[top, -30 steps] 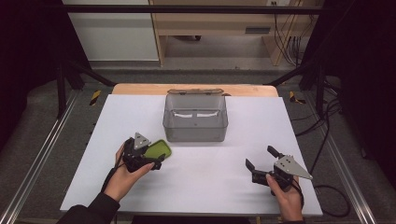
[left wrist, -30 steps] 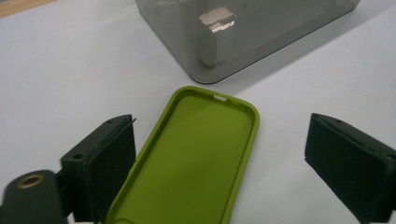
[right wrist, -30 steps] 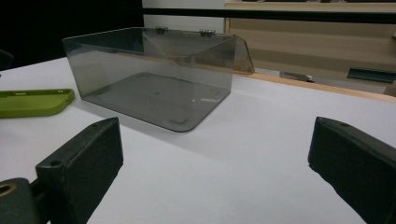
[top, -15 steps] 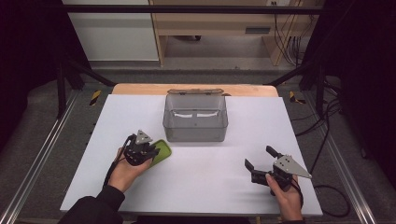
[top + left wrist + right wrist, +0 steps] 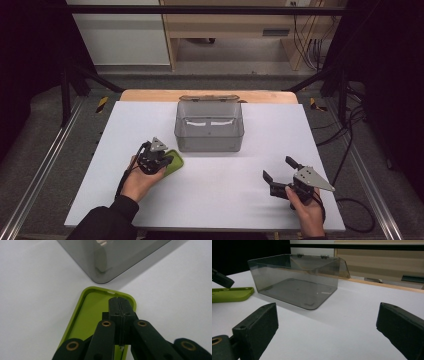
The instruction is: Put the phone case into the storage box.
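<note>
A lime-green phone case lies flat on the white table, just off the near left corner of a smoky clear plastic box. My left gripper reaches over the case. In the left gripper view its jaws have just been closing and now stand pressed together above the hollow of the case, with nothing showing between the tips. Whether they pinch the case's rim lower down is hidden. My right gripper rests open at the near right, its pads wide apart and empty, facing the box.
The box's hinged lid hangs open at its far side, by the wooden strip along the table's back edge. The white table top spreads between my two hands. Metal rails run along both sides.
The left gripper's jaws went from wide apart to pressed together. The green case, tilted up beside the gripper a second ago, now lies flat. The right gripper has stayed put.
</note>
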`<act>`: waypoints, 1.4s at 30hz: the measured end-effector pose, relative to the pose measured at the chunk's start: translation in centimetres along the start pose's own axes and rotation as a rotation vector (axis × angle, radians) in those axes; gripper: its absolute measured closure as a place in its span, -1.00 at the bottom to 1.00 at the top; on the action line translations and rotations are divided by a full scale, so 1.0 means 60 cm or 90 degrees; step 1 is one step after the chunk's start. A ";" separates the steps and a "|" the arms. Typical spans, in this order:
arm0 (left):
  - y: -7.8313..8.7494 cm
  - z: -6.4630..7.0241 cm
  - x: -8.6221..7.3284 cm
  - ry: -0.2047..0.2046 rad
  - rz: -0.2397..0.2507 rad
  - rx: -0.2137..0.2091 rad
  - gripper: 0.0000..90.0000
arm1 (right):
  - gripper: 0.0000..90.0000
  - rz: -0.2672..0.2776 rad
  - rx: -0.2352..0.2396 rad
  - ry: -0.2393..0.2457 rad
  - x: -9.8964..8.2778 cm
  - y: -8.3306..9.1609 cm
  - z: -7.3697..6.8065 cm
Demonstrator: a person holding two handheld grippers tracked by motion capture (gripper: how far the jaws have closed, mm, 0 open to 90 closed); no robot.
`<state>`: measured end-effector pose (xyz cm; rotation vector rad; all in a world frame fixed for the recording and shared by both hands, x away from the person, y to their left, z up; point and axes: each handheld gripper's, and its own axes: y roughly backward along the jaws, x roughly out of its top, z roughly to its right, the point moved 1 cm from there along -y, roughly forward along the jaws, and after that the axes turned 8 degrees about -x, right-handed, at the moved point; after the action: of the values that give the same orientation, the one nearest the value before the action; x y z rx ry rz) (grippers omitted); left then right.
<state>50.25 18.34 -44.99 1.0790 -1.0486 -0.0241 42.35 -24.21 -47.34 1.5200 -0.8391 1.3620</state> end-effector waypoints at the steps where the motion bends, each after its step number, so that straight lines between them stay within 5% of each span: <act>1: -0.005 0.000 0.001 0.001 -0.004 -0.001 1.00 | -0.91 0.001 0.001 0.001 0.000 -0.001 0.000; 20: -0.063 0.017 0.011 -0.015 -0.040 0.013 1.00 | -0.91 0.002 0.007 0.005 0.003 0.001 0.001; 26: -0.058 0.034 0.003 -0.019 -0.035 -0.030 1.00 | -0.91 0.000 0.010 0.008 0.004 -0.001 -0.001; 42: -0.048 0.146 -0.023 -0.107 -0.037 -0.126 1.00 | -0.91 -0.006 0.009 0.017 0.002 0.002 -0.002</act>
<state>44.58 11.34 -47.45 0.9375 -1.1396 -0.2637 42.22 -24.12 -47.20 1.5114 -0.8069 1.3815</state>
